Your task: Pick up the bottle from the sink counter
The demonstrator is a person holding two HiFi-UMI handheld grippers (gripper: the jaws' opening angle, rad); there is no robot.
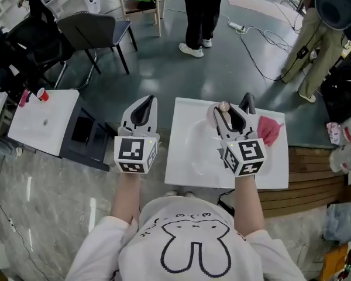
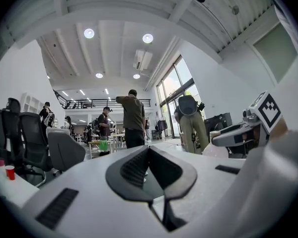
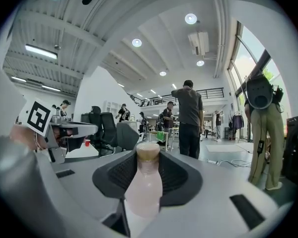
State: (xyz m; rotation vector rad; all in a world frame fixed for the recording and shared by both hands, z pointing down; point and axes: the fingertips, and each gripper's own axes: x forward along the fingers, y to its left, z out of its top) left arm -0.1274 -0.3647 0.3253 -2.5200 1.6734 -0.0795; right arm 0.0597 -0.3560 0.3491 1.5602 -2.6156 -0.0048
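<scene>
The bottle [image 1: 214,115] is pale pink with a tan cap. It is held above the white sink counter [image 1: 184,171], upright between the jaws in the right gripper view [image 3: 144,182]. My right gripper [image 1: 233,111] [image 3: 148,157] is shut on the bottle, over the basin's far side. My left gripper [image 1: 141,107] [image 2: 149,148] hangs left of the counter's edge, shut, with its tips meeting and nothing between them. From the left gripper view, the right gripper [image 2: 246,130] shows at the right.
A pink cloth [image 1: 269,130] lies on the counter's far right corner. A white table [image 1: 41,124] with a red cup [image 1: 42,93] stands at left, with chairs [image 1: 96,31] behind. Two people [image 1: 202,16] [image 1: 316,40] stand beyond, and cables [image 1: 254,40] cross the floor. Right is a wooden bench [image 1: 316,177].
</scene>
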